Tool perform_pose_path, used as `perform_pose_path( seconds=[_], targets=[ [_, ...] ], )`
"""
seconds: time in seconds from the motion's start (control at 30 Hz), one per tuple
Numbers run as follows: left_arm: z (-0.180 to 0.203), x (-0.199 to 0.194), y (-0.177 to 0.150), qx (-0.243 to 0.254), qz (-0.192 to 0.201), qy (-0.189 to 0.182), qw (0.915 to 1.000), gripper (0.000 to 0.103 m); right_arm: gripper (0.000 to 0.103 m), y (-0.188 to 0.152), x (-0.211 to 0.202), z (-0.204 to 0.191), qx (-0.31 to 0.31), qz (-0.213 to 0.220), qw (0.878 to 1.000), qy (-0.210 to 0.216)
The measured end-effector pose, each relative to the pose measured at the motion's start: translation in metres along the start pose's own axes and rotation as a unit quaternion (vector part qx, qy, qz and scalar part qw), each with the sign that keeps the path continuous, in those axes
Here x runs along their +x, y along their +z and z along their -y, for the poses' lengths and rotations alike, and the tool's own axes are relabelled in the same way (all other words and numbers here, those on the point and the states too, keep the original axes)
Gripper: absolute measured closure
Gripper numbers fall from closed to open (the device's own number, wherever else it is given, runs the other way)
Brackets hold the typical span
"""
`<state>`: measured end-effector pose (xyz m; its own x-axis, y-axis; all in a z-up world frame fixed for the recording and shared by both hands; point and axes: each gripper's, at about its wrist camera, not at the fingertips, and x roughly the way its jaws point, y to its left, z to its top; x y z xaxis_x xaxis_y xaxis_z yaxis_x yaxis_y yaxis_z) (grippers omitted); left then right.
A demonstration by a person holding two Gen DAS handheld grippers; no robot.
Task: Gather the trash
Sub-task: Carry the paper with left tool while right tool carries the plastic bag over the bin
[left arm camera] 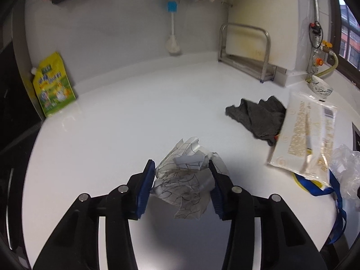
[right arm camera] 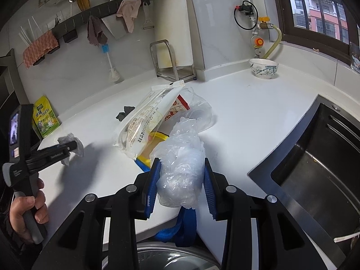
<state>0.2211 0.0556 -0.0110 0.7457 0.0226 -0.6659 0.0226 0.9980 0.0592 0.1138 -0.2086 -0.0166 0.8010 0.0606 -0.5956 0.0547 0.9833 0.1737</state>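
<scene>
Fingers [left arm camera: 149, 180] around crumpled paper [left arm camera: 186, 180], underside hidden.

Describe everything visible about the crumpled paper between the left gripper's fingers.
The crumpled paper is a white, glossy-looking sheet marked with thin black lines, crushed into a loose wad with folded flaps sticking up. It sits between the blue pads of the left hand-held gripper, which press its sides, over the white counter.

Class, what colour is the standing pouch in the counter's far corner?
Yellow-green pouch, printed with pictures; clearest in the left wrist view.
</scene>
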Motion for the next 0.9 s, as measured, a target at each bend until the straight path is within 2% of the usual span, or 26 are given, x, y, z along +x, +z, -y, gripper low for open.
perform_pose_path(
  seconds=[0.13, 0.43, 0.67, 0.9],
  targets=[
    [0.004, -0.033, -0.004, 0.005, 0.019, -0.012, 0.9997, 0.058, 0.067, -0.005, -0.011, -0.001, 0.003, 0.002, 1.000, 0.001],
    [0.023, -0.110, -0.035, 0.019, 0.036, -0.073, 0.9965, 0.058, 0.067, -0.023, -0.061, -0.001, 0.009, 0.017, 1.000, -0.004],
    [0.046, -0.156, -0.073, 0.044, 0.025, -0.119, 0.9916, 0.058, 0.067, -0.049, -0.104, 0.004, 0.021, 0.024, 0.999, -0.001],
    [0.069, -0.182, -0.107, 0.060, 0.007, -0.152, 0.9865, 0.058, 0.067, -0.083, -0.136, 0.009, 0.027, 0.015, 1.000, 0.006]
  ],
)
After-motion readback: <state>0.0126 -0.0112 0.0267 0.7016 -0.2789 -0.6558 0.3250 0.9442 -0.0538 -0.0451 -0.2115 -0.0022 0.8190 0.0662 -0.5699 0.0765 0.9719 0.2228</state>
